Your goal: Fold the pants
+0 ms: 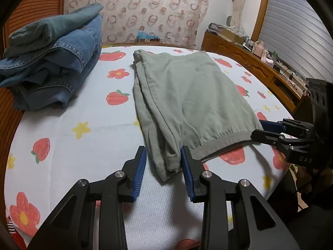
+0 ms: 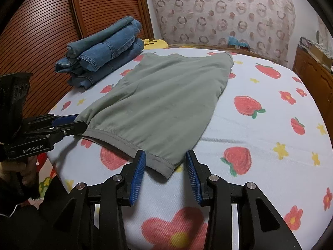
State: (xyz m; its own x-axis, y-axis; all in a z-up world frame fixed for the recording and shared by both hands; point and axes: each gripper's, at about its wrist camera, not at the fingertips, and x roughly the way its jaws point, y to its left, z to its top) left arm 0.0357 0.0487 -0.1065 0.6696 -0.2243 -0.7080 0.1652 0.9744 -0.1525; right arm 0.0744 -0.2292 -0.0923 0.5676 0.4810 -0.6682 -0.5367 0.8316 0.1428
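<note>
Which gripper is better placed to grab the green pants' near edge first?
Left, marginally: the left gripper is open with the green pants' stacked corner deep between its fingers. The right gripper, also open, straddles only a thin waistband corner.

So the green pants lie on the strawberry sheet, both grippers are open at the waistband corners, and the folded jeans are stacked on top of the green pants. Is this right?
Not quite. The folded jeans are not on the green pants; they sit beside them on the strawberry sheet, as the right wrist view shows. The rest holds: the left gripper and right gripper are open at the waistband corners.
</note>
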